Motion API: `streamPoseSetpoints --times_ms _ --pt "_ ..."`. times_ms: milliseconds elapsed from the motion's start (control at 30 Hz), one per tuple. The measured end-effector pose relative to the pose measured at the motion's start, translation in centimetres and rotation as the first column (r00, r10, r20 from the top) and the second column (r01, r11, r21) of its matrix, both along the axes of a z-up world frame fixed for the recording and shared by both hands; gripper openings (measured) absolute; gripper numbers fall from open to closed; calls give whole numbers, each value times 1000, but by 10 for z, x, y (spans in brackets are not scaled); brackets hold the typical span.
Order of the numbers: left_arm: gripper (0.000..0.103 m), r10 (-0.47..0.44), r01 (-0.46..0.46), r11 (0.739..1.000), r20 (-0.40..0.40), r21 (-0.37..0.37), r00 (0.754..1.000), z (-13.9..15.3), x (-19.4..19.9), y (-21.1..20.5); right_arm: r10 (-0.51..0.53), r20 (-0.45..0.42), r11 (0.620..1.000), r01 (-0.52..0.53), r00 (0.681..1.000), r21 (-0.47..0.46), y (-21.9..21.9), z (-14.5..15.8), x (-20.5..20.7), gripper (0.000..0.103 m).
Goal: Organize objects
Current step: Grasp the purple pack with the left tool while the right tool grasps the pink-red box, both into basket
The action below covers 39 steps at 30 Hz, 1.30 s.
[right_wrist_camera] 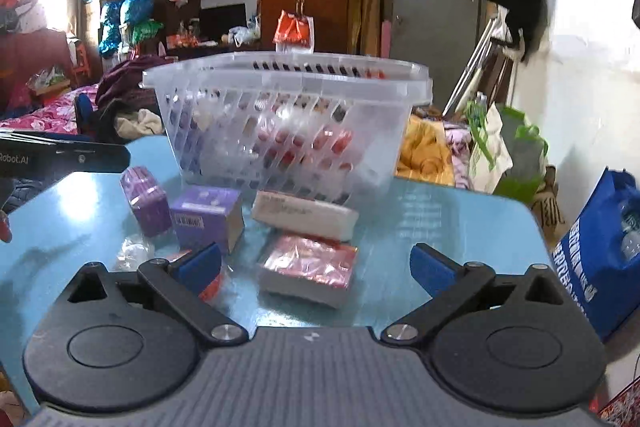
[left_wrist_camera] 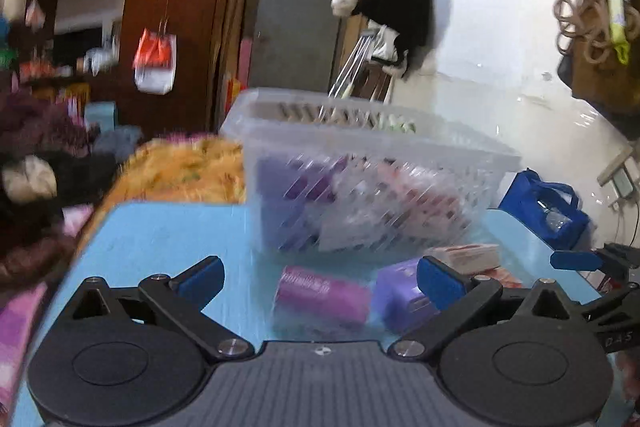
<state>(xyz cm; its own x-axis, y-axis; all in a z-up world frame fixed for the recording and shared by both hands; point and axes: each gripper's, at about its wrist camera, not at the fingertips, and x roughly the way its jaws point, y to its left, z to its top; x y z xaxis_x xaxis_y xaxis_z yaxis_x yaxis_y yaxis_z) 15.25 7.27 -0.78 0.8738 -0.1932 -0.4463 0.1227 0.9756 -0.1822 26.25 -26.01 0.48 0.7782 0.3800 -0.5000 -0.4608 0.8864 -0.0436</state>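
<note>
A clear plastic basket (right_wrist_camera: 288, 123) with slotted sides stands on a shiny blue table (right_wrist_camera: 460, 223), and some packs are already inside it. More packs lie loose on the table right in front of the basket: a purple roll-shaped pack (right_wrist_camera: 146, 201), a purple box (right_wrist_camera: 208, 217), a long white pack (right_wrist_camera: 304, 213) and a red shiny pack (right_wrist_camera: 308, 267). The red pack lies just ahead of the right gripper (right_wrist_camera: 316, 263), between its two blue fingers, but nothing touches it. That gripper's jaws are spread wide and hold nothing. The left gripper (left_wrist_camera: 320, 279) is spread wide and empty too, with the purple roll-shaped pack (left_wrist_camera: 322, 293) lying between its fingers and the purple box (left_wrist_camera: 400, 299) close by its right finger. The packs sit very near each other, so I think a finger coming down could bump a neighbor and push it away. The shiny wrap and smooth table look slippery, so a pack might slide out of a pinch. The two grippers work close together and might knock each other.
</note>
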Motion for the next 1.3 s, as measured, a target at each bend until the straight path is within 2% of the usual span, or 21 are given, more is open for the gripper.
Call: streamPoseSetpoints --times_ms 67,167,300,433,500,600,633,700,733,767,800,967,1300 --pt "102 -10 10 1000 -28 -23 1000 -5 8 5 -25 -20 1000 25 999 15 -1 0 6 102" --pt "99 0 -1 1000 -55 -9 999 -14 15 4 -40 -77 998 43 996 45 -5 -2 18 96" --pt "99 -12 10 1000 -88 -25 996 -23 20 5 -48 -124 997 55 991 54 -6 -17 23 91" --pt "99 -24 26 999 -92 18 995 -26 19 -4 -25 -151 997 36 988 72 -7 -23 25 87" --pt "99 -16 22 998 -102 52 995 -26 21 -10 -10 -155 996 24 988 90 -9 -23 24 83" --pt "99 15 -4 995 -110 97 994 -28 26 -17 -16 -148 995 30 989 93 -10 -23 22 82" --pt "97 13 -2 995 -108 99 994 -28 25 -18 -14 -151 996 27 988 87 -9 -23 22 80" --pt "87 1 10 995 -107 104 994 -28 24 -19 -6 -153 996 19 988 83 -7 -23 22 74" --pt "76 1 10 994 -105 106 994 -29 24 -18 -3 -152 997 16 988 81 -6 -22 22 71" --pt "69 -1 12 995 -105 101 994 -28 24 -18 2 -149 997 10 989 80 -6 -22 21 70" --pt "69 -3 12 996 -104 93 995 -28 24 -16 6 -146 997 5 989 79 -6 -22 21 66" --pt "69 -1 6 998 -73 59 997 -27 19 -12 3 -150 993 15 989 120 -11 -21 21 66" --pt "69 6 -5 1000 -21 23 1000 -24 12 -5 -49 17 969 43 999 245 -31 -9 -3 65"
